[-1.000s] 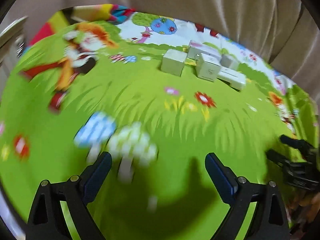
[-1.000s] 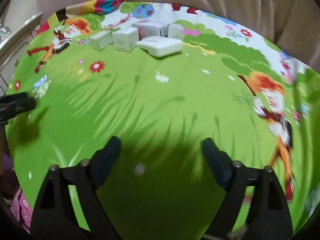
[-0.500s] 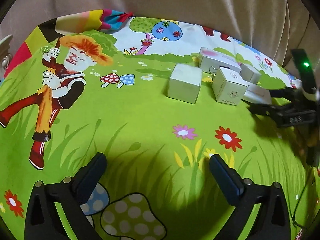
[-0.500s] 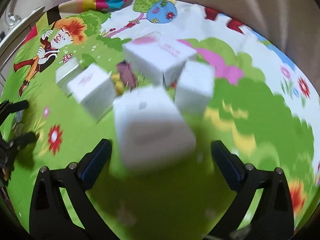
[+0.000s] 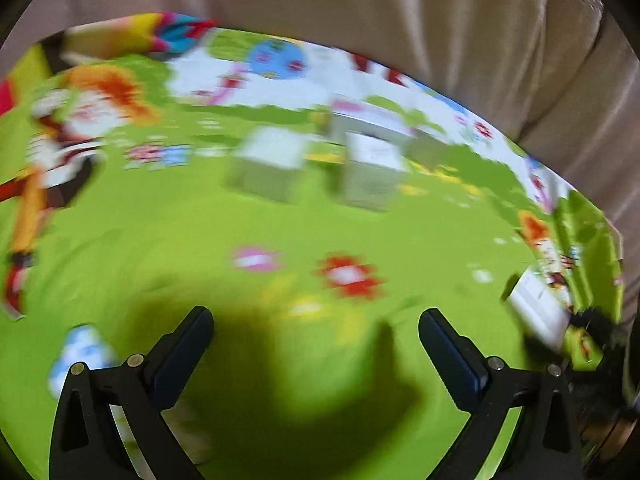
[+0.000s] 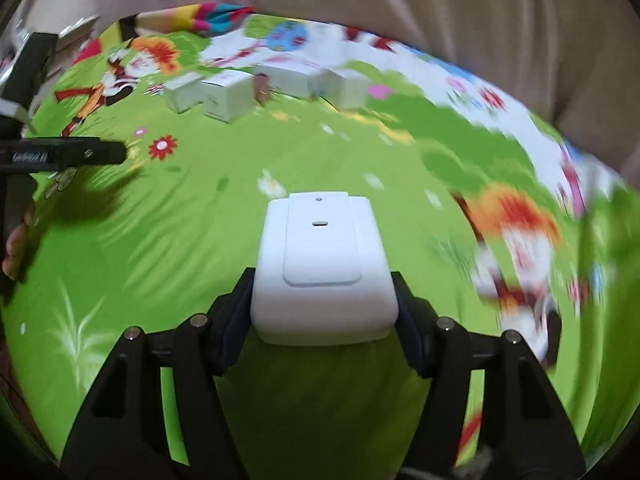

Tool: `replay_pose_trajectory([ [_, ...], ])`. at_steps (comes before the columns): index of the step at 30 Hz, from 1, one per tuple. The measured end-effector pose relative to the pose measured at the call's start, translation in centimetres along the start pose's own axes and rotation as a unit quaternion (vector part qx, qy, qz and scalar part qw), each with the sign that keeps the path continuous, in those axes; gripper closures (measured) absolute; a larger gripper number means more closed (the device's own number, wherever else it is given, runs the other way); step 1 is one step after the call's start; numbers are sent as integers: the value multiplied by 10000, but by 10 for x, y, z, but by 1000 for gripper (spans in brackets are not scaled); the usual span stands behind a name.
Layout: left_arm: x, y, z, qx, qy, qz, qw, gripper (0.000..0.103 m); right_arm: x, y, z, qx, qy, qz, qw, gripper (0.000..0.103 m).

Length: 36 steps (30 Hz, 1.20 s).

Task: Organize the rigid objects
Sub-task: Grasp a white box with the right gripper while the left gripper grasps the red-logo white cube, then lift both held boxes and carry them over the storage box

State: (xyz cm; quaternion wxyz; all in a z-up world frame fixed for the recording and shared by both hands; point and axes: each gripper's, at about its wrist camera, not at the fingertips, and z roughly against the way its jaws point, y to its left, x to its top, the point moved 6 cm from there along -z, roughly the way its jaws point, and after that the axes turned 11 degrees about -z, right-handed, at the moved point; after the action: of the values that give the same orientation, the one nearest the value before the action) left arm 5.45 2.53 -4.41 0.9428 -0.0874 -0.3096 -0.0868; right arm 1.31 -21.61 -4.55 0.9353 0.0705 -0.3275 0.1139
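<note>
My right gripper (image 6: 322, 280) has a white rounded box (image 6: 324, 248) between its jaws, which are closing, and both pads press its sides. It is held above the green mat. The left wrist view shows the same box (image 5: 536, 312) at the far right edge. Several small white boxes (image 6: 228, 96) stay clustered at the far side of the mat, blurred in the left wrist view (image 5: 268, 164). My left gripper (image 5: 315, 320) stands wide open over bare mat, with nothing between its fingers. One of its fingers (image 6: 80, 154) shows at the left of the right wrist view.
A bright green cartoon play mat (image 5: 160, 240) covers the surface. A beige fabric backrest (image 5: 400, 20) rises behind it. A metal rail (image 6: 76, 24) shows at the far left edge. Part of a hand (image 6: 16, 248) holds the left tool.
My right gripper reached into the cluster, closed on the white rounded box and drew it back towards the near side. The left gripper shifted sideways and stayed open.
</note>
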Motion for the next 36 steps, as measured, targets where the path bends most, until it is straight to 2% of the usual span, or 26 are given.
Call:
replay_pose_trajectory([
  [2, 21, -20, -22, 28, 139, -135, 9998, 0, -5, -6, 4, 13, 29, -163, 9999, 36],
  [6, 63, -31, -58, 423, 90, -161, 9989, 1, -1, -5, -1, 40, 72, -248, 9997, 36],
  [8, 77, -29, -71, 760, 66, -272, 9967, 3, -1, -6, -2, 92, 87, -304, 9995, 36],
  [9, 81, -26, -78, 891, 152, -301, 9955, 15, -1, -6, -2, 82, 85, -296, 9995, 36],
  [10, 82, -26, -77, 1018, 138, -363, 9940, 45, -2, -7, -1, 77, 82, -293, 9995, 36],
  [11, 81, -30, -71, 901, 72, -499, 9947, 60, -3, -7, 0, 77, 62, -266, 9996, 36],
  [12, 76, -37, -63, 625, 66, -624, 9961, 62, -2, -7, -1, 63, 56, -259, 9996, 36],
  [13, 63, -45, -47, 212, 7, -632, 9978, 62, -2, -7, -1, 62, 55, -262, 9996, 36],
  [15, 34, -52, -15, 166, -162, -686, 9974, 62, -2, -7, -2, 84, 63, -278, 9996, 36],
  [19, -27, -55, 27, -34, -97, -810, 9967, 62, -2, -8, -4, 109, 72, -304, 9995, 35],
  [21, -49, -53, 33, 106, -8, -1100, 9939, 61, -2, -8, -4, 118, 76, -313, 9994, 35],
  [23, -56, -51, 38, 343, -67, -1378, 9898, 60, -2, -8, -4, 130, 79, -326, 9994, 35],
  [24, -55, -52, 38, 369, -85, -1441, 9888, 55, -2, -8, -4, 126, 79, -325, 9994, 35],
  [27, -54, -48, 29, 422, 75, -1348, 9900, 13, -2, -8, -4, 127, 78, -328, 9994, 35],
  [28, -54, -47, 29, 420, 81, -1300, 9906, 13, -2, -8, -4, 124, 77, -331, 9993, 35],
  [32, -51, -40, 30, 284, -67, -1137, 9931, 17, -3, -8, -3, 96, 73, -355, 9993, 35],
  [33, -51, -36, 33, 394, -138, -1061, 9935, 32, -3, -8, -3, 89, 72, -361, 9993, 35],
  [34, -51, -35, 35, 525, -204, -998, 9934, 60, -3, -7, -3, 85, 71, -366, 9993, 35],
  [35, -52, -33, 37, 615, -271, -945, 9933, 62, -3, -7, -3, 81, 69, -366, 9993, 35],
  [36, -53, -33, 38, 528, -317, -900, 9940, 62, -3, -7, -3, 74, 65, -366, 9993, 35],
])
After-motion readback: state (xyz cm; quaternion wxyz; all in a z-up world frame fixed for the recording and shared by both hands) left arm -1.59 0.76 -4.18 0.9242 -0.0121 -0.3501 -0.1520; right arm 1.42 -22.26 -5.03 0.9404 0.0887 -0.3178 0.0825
